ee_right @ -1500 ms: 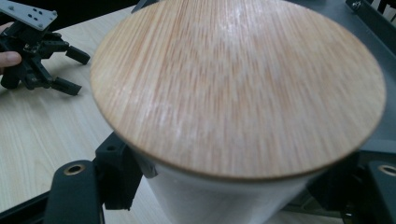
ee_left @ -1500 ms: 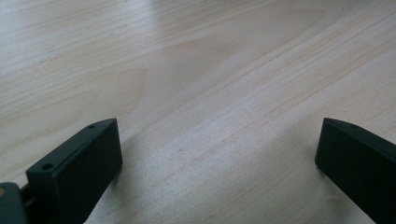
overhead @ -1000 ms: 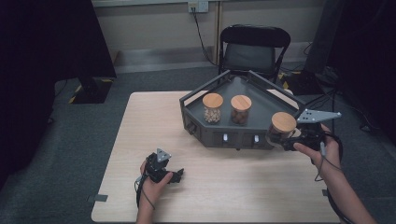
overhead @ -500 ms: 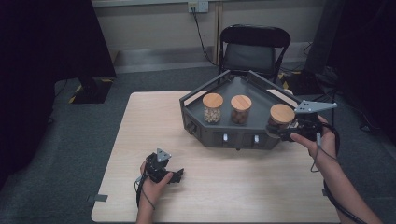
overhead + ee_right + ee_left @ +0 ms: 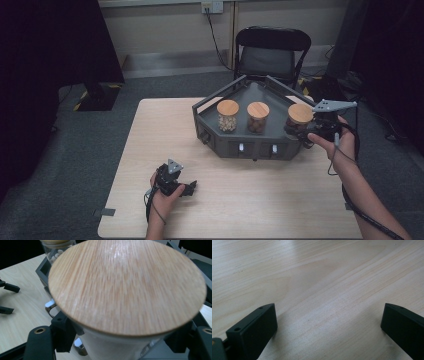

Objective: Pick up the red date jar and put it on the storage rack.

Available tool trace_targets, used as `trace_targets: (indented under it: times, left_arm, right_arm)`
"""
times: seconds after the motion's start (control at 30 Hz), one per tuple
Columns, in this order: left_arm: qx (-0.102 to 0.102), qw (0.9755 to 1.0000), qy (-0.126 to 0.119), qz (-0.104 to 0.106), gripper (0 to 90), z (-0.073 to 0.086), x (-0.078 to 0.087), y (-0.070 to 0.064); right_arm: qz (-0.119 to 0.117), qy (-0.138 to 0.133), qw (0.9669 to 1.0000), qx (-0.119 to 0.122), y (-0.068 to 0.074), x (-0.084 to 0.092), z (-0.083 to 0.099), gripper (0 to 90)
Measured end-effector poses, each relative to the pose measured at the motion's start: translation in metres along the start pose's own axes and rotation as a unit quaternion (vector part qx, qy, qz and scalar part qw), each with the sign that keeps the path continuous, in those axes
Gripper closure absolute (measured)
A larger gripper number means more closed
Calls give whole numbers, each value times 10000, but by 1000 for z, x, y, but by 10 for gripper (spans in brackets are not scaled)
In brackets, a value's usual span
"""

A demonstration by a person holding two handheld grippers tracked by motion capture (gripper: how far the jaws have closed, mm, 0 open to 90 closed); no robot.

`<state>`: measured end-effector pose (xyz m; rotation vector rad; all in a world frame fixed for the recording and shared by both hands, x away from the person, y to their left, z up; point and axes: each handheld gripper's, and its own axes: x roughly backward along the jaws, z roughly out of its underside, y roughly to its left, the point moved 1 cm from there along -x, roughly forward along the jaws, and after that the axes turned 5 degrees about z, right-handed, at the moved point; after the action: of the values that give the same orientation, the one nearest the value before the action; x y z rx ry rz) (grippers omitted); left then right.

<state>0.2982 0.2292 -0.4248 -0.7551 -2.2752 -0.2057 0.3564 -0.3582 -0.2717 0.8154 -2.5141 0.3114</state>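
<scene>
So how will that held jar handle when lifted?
The jar looks like smooth glass, so it may slip in the right gripper. Its wide wooden lid could catch the jaws. Tall and narrow, it might tip when set down.

The high view is pretty dim overall. Light falls on the bench [image 5: 150, 150] and the far wall, while both sides of the room drop off into near black. It's soft and a bit grainy, with no hard shadows; the dark tray [image 5: 260, 147] and the chair behind it lose most of their detail.

The left gripper view is much brighter: pale wood grain, a washed-out patch of glare near the top, soft shadows beside the black jaws, which sit out of focus.

In the right gripper view the wooden lid [image 5: 127, 285] is so close it's smeared and blurry, with a faint sheen near its top. The background corners go dark.
</scene>
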Motion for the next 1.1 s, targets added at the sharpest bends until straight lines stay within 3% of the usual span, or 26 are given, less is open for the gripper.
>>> trace_targets:
  times: [0.63,1.1]
  left_arm:
    - [0,10000,0,-1,2,0,0,0]
    - [0,10000,1,-1,2,0,0,0]
  right_arm:
    - [171,171,9995,-209,-6,-25,-6,256]
    - [244,327,9989,-216,-6,-40,-4,256]
